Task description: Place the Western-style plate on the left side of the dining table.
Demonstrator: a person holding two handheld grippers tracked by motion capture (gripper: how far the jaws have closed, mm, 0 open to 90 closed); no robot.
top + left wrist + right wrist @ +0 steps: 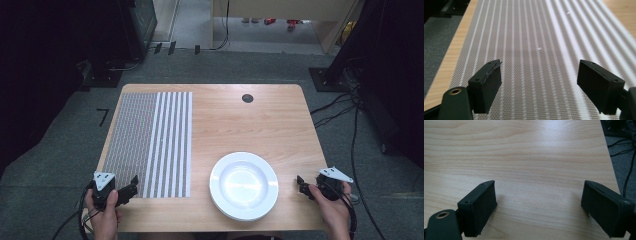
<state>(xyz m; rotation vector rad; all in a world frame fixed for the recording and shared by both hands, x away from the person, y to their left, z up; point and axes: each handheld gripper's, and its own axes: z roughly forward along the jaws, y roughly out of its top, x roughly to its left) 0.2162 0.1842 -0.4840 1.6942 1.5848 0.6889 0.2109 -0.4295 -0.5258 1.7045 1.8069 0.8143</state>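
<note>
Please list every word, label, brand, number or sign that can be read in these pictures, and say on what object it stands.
None: no readable text stands on the white plate, the striped placemat, the wooden table, the left hand-held gripper or the right hand-held gripper.

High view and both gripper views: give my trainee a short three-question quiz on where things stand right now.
1. True or false: the white plate lies on the striped placemat.
2. Which gripper is over the placemat? A) left gripper B) right gripper C) both
3. Fill in: both grippers are ____, with nothing between the jaws.

Key
1. False. The plate sits on bare wood of the table, to the right of the placemat and apart from it.
2. A. The left gripper view shows the weave under its jaws; the right gripper view shows plain wood.
3. open
</note>
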